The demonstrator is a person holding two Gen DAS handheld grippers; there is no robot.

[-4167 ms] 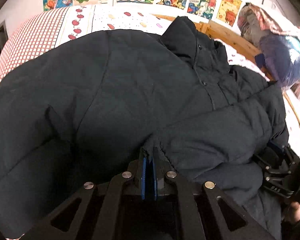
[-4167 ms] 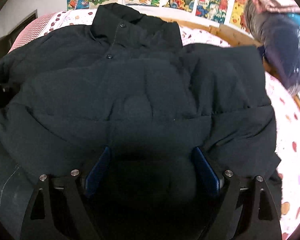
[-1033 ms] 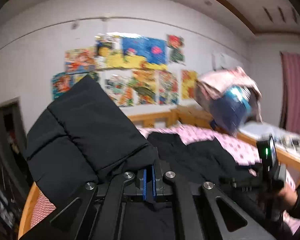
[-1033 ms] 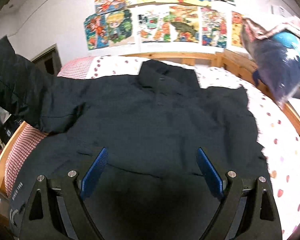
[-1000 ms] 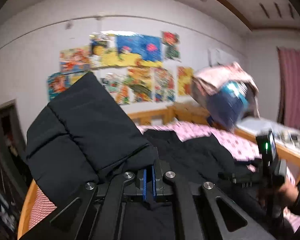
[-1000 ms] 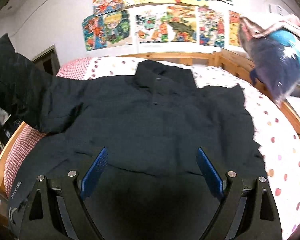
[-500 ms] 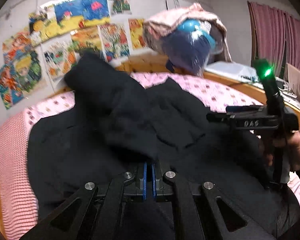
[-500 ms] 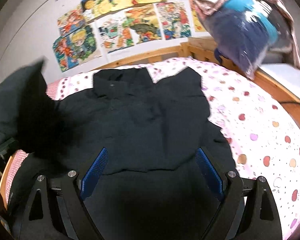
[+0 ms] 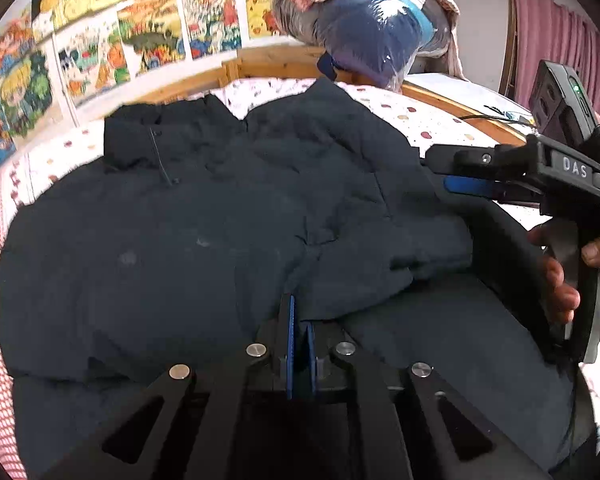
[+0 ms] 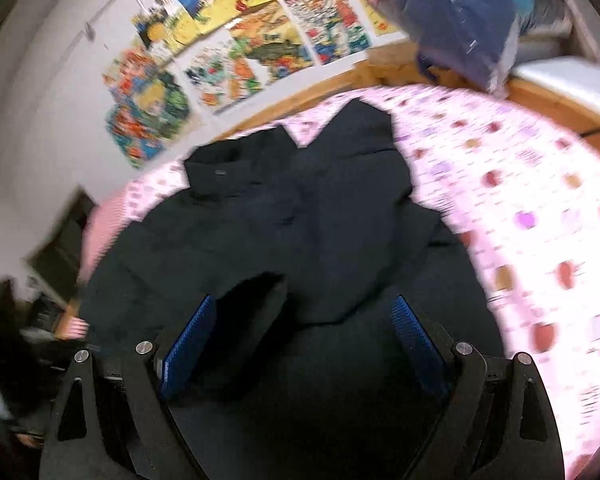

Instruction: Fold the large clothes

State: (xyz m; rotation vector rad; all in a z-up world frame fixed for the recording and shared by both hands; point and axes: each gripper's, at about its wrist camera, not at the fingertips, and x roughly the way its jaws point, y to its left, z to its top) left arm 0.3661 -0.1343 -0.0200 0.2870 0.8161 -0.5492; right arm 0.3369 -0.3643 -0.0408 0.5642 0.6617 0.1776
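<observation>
A large black puffer jacket [image 9: 160, 232] lies front up on the bed, collar toward the wall. Its left sleeve [image 9: 360, 200] is folded across the chest. My left gripper [image 9: 299, 312] sits low over the jacket with the sleeve's cuff edge still between its blue pads; its jaws are opening and stand a slit apart. My right gripper [image 9: 440, 168], held by a hand [image 9: 556, 280], hovers at the jacket's right side. In the blurred right wrist view the right gripper [image 10: 304, 304] is open over the jacket [image 10: 340, 208], its pads touching nothing.
The bed sheet [image 9: 432, 120] is white with coloured dots and shows bare to the right [image 10: 520, 200]. A wooden bed frame [image 9: 276, 64] runs along the poster-covered wall. A plastic-wrapped bundle of bedding [image 9: 372, 32] sits at the far right corner.
My left gripper swung the lifted sleeve down and across, laying it over the jacket's chest. The right gripper moved lower and rolled, staying open.
</observation>
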